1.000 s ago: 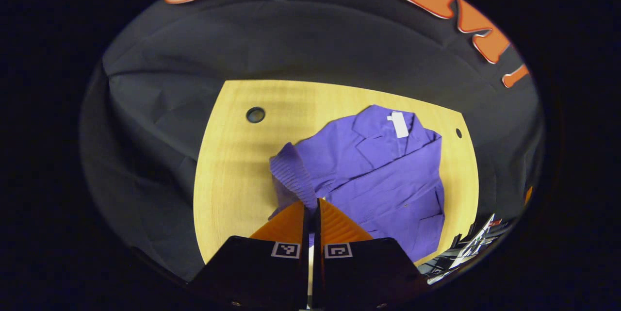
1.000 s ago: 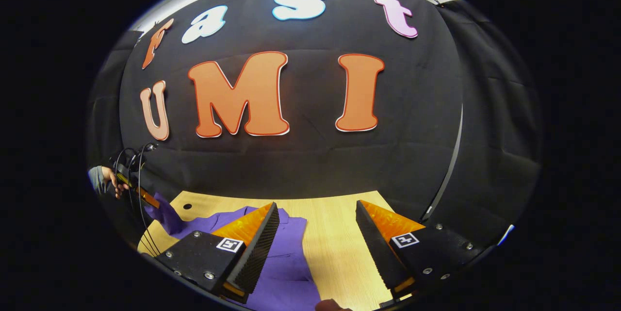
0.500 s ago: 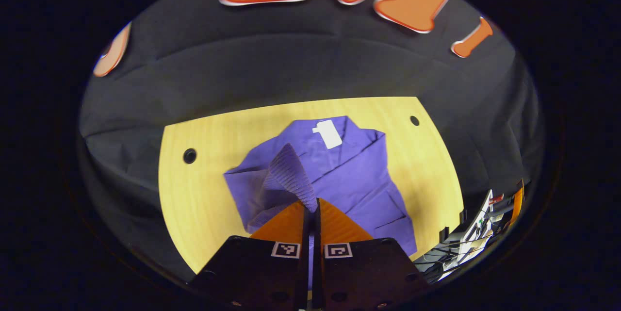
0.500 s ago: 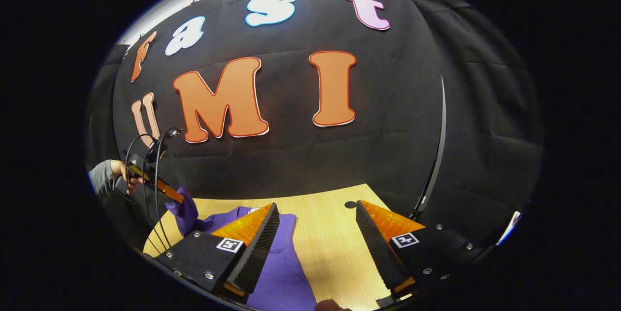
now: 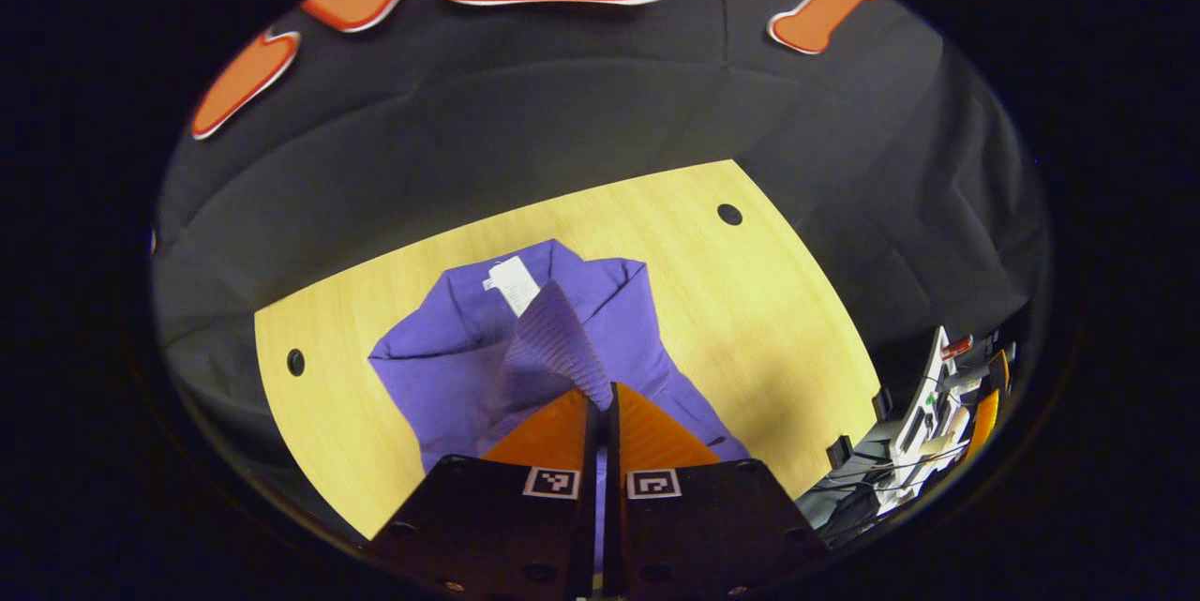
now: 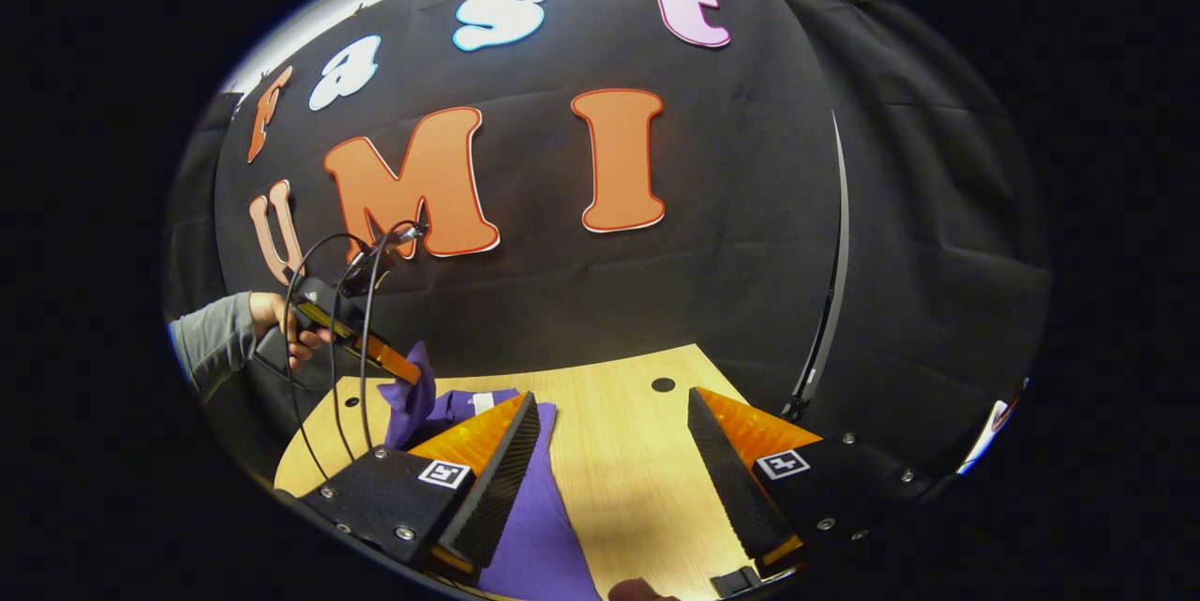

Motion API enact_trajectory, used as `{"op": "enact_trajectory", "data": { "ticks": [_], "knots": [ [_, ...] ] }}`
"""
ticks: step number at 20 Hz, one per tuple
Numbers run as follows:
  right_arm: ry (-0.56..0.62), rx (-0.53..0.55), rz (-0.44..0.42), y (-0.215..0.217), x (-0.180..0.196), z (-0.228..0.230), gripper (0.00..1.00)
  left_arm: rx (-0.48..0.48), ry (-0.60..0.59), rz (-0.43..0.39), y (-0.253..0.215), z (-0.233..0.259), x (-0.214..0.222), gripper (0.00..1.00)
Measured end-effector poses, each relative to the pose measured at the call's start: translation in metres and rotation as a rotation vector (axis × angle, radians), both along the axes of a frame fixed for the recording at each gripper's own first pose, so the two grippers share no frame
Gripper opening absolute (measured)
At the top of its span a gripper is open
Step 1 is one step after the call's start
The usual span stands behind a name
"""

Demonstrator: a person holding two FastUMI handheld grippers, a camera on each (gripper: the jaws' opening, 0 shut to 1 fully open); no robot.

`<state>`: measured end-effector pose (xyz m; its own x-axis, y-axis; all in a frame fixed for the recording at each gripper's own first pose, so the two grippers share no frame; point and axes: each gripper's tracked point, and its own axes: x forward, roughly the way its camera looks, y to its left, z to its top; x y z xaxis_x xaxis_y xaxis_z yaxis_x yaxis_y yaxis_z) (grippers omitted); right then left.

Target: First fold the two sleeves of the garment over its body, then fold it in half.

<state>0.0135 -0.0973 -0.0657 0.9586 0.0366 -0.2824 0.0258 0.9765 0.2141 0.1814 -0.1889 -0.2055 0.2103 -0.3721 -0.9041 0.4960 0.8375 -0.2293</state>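
Left tool (image 5: 601, 399), clamped on the ribbed cuff (image 5: 555, 338) of a purple cloth jacket (image 5: 441, 376), lifts it over the pale wooden desk (image 5: 750, 320); right tool (image 6: 609, 451) gapes empty.

A pale wooden table (image 5: 769, 320) — small dark holes near its corners — carries a purple garment (image 5: 441, 376) lying on it.
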Motion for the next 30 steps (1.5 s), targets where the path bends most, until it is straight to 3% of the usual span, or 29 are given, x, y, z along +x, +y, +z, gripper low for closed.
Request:
{"op": "enact_trajectory", "data": {
  "ticks": [6,9,11,12,15,16,18,24,30],
  "knots": [
    [0.029,0.023,0.004,-0.012,0.002,-0.017,0.95,-0.118,0.051,-0.033,-0.062,0.002,-0.026,0.14],
    [0.038,0.015,0.017,-0.016,0.003,-0.021,0.95,-0.156,0.033,-0.057,-0.069,0.013,-0.034,0.19],
    [0.047,0.007,0.029,-0.014,0.005,-0.025,0.95,-0.163,-0.016,-0.062,-0.061,0.023,-0.034,0.29],
    [0.054,0.005,0.038,-0.011,0.007,-0.027,0.95,-0.170,-0.044,-0.057,-0.053,0.027,-0.035,0.40],
    [0.075,-0.006,0.072,0.001,0.011,-0.035,0.95,-0.151,-0.156,-0.022,-0.016,0.045,-0.035,0.58],
    [0.084,-0.013,0.087,0.007,0.011,-0.039,0.95,-0.128,-0.214,0.003,0.003,0.052,-0.034,0.72],
    [0.102,-0.032,0.121,0.021,0.010,-0.047,0.95,-0.076,-0.299,0.049,0.041,0.062,-0.038,0.90],
    [0.181,-0.085,0.217,0.063,0.005,-0.080,0.95,0.045,-0.365,0.218,0.157,0.046,-0.079,0.90],
    [0.304,-0.144,0.280,0.090,-0.013,-0.132,0.95,0.148,-0.323,0.321,0.243,-0.002,-0.148,0.90]
  ]
}}
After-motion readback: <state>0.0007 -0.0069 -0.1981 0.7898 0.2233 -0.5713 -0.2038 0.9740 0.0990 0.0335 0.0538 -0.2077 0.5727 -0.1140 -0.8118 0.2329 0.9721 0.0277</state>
